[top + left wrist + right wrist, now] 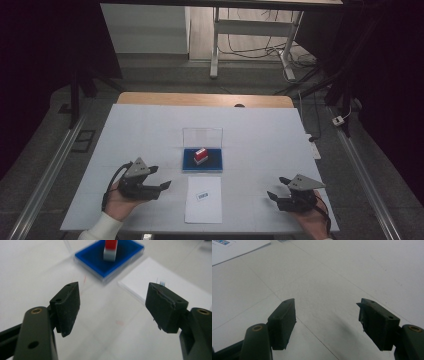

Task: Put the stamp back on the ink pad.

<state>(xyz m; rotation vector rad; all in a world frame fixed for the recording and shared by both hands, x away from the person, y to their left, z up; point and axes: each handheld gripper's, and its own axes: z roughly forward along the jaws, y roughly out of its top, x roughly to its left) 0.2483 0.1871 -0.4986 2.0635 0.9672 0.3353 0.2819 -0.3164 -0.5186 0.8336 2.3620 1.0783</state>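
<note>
At the middle of the counter (150,130) stands a red and white block (201,155) on the blue pad of a clear case (202,161), whose transparent lid (202,136) is raised upright at the far side. Just near of the case lies a white sheet (203,199) with a small printed label (202,196) on it.

I judge that the work is at its very beginning: the block sits untouched in the case and nothing is held. The left tool (161,189) rests near and left of the case, its jaws wide apart and empty, pointing to the right toward the sheet; in the left gripper view the block (110,250) and the blue pad (110,261) lie ahead, well apart from the jaws. The right tool (280,189) rests at the near right, also wide and empty, well apart from the case, with only bare counter (352,272) between its jaws.

Nothing stands between the tools and the block. The raised lid guards only the far side, so the reach from near or from above seems free. Beyond the counter are a desk frame (250,30) and loose cables (250,50) on the floor.
</note>
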